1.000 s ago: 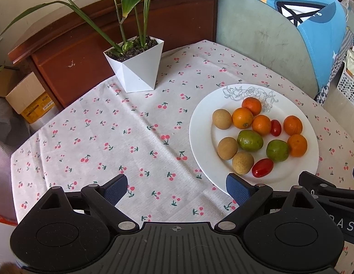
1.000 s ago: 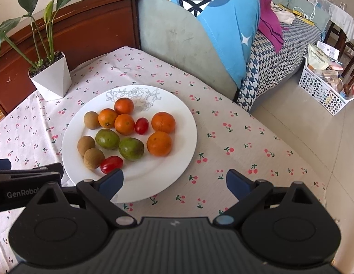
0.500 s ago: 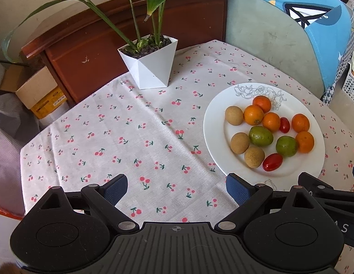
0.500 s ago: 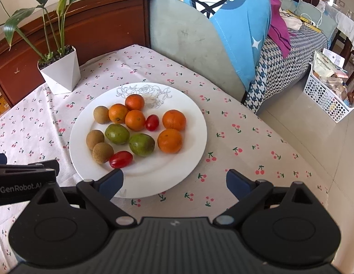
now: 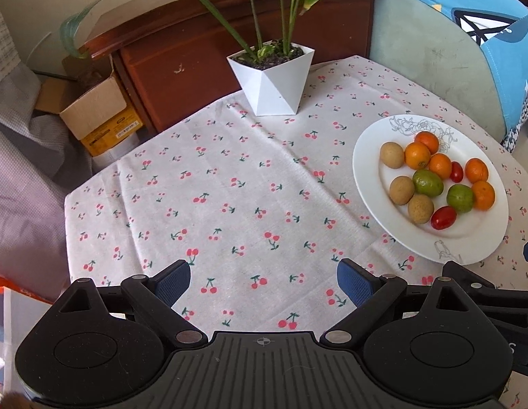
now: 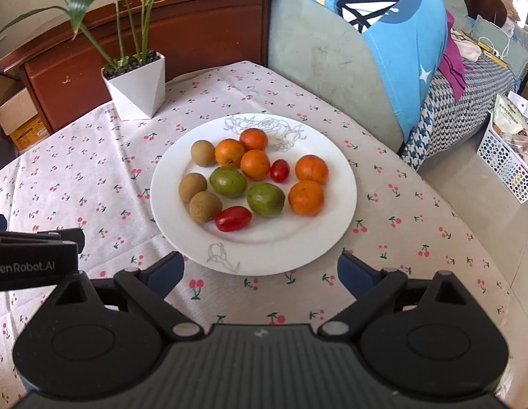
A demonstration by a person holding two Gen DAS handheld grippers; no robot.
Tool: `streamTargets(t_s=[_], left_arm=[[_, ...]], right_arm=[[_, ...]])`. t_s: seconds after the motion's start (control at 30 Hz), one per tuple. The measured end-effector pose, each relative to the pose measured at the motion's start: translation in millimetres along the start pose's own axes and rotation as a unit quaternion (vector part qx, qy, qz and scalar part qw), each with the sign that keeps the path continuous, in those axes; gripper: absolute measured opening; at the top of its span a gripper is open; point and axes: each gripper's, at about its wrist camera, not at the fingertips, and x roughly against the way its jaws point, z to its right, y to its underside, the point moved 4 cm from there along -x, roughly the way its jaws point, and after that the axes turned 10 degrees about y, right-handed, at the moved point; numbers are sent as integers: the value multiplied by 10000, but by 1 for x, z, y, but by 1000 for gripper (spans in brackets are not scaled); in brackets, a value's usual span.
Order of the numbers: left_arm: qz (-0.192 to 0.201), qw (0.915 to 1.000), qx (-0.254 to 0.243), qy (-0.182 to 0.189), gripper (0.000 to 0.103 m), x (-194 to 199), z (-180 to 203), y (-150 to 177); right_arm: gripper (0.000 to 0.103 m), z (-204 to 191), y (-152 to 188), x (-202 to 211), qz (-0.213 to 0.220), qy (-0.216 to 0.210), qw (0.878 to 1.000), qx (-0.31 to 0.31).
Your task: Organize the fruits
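Observation:
A white plate (image 6: 335,225) on the cherry-print tablecloth holds several oranges (image 6: 305,197), two green fruits (image 6: 265,199), three brown round fruits (image 6: 205,206) and two red tomatoes (image 6: 233,218). The plate also shows at the right in the left wrist view (image 5: 475,242). My right gripper (image 6: 260,269) is open and empty, just in front of the plate's near rim. My left gripper (image 5: 264,277) is open and empty over bare cloth, left of the plate.
A white potted plant (image 5: 272,80) stands at the back of the table, also in the right wrist view (image 6: 136,85). A wooden headboard (image 5: 182,61) and a grey cushion with blue fabric (image 6: 383,41) lie behind. A cardboard box (image 5: 93,112) sits off the left edge.
Both views have shifted: the left gripper has swung left, so the plate sits further right; the right gripper has moved so the plate is more centred. Both stay open.

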Motion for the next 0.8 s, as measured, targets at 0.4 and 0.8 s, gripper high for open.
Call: streamTargets(t_s=[0.4, 0.8], left_arm=[[-8, 9987, 514, -30, 95, 14, -38, 21], [41, 9976, 688, -18, 95, 16, -50, 22]], right_arm=[[96, -43, 30, 16, 249, -852, 9945, 547], [96, -83, 61, 19, 571, -1346, 9827, 1139]])
